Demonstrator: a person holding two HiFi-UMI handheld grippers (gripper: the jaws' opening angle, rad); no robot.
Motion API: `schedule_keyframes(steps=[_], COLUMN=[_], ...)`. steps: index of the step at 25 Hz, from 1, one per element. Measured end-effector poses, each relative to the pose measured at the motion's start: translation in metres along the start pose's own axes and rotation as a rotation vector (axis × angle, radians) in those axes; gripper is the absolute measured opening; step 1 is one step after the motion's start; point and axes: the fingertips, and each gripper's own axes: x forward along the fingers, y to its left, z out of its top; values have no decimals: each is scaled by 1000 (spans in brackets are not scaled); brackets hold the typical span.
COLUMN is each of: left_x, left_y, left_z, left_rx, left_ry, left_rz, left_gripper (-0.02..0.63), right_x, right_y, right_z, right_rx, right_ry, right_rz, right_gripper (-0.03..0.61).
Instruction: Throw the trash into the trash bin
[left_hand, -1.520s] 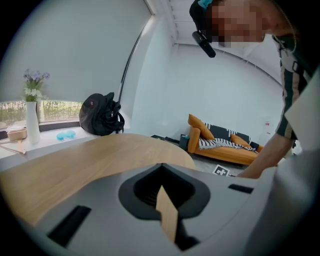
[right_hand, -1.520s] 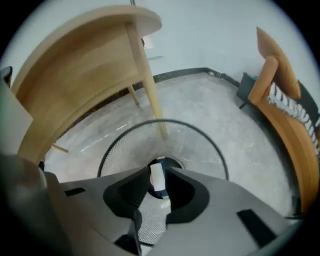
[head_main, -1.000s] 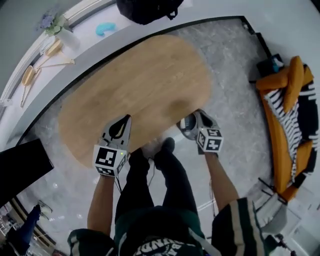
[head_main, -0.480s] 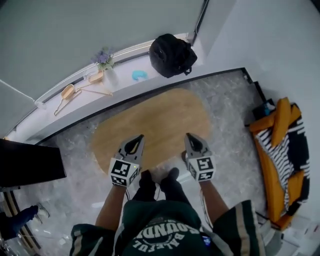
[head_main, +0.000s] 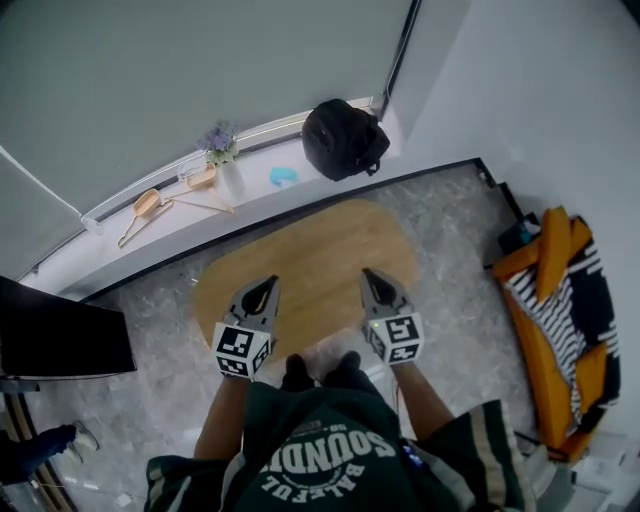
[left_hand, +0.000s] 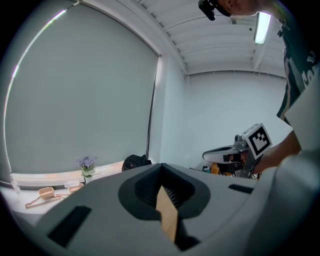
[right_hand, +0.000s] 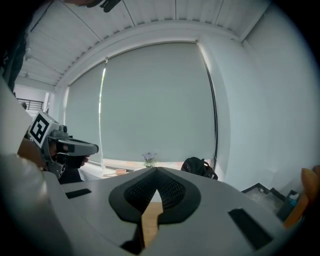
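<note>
Grey plastic, pointed and shut tight: my left tongs (head_main: 266, 286) sit just left of the frame's centre in the head view, my right tongs (head_main: 369, 275) just right of it, both aimed toward the top of the frame. Each gripper view shows its ribbed black pads pressed together with nothing between them. The black-and-white marker cube on the left tongs (head_main: 240, 351) and its twin on the right tongs (head_main: 397, 338) lie nearest my forearms. Below them, at the bottom centre, is my dark green shirt with white lettering (head_main: 320, 465), and my dark shoes (head_main: 297, 372) stand between the two cubes.

Under both tips lies the oval light-wood table (head_main: 320, 250), bare on top, standing on the grey marbled floor (head_main: 455, 250). Above it a white window ledge (head_main: 180, 228) runs from the left edge up to the upper centre, carrying tan wooden hangers (head_main: 150, 205), a small white vase of purple flowers (head_main: 224, 152), a small turquoise object (head_main: 283, 176) and a black backpack (head_main: 343, 138). A pale grey roller blind (head_main: 200, 70) fills the upper left. At the right edge is an orange seat with a black-and-white striped cover (head_main: 560, 320); at the left edge, a flat black panel (head_main: 60, 340).

Where the trash and the trash bin are I cannot tell
</note>
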Motion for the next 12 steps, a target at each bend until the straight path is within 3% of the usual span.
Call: schedule_keyframes(steps=[4, 12], left_x=[-2, 0], left_y=[8, 20], left_z=[5, 10], left_rx=[1, 14], left_ry=[-10, -17], left_rz=[6, 3], left_gripper=[0, 0], right_x=[6, 13], right_y=[4, 7], right_z=[13, 12], right_rx=[17, 29], right_ry=[-52, -45], right_rz=[2, -2], right_gripper=[-2, -2])
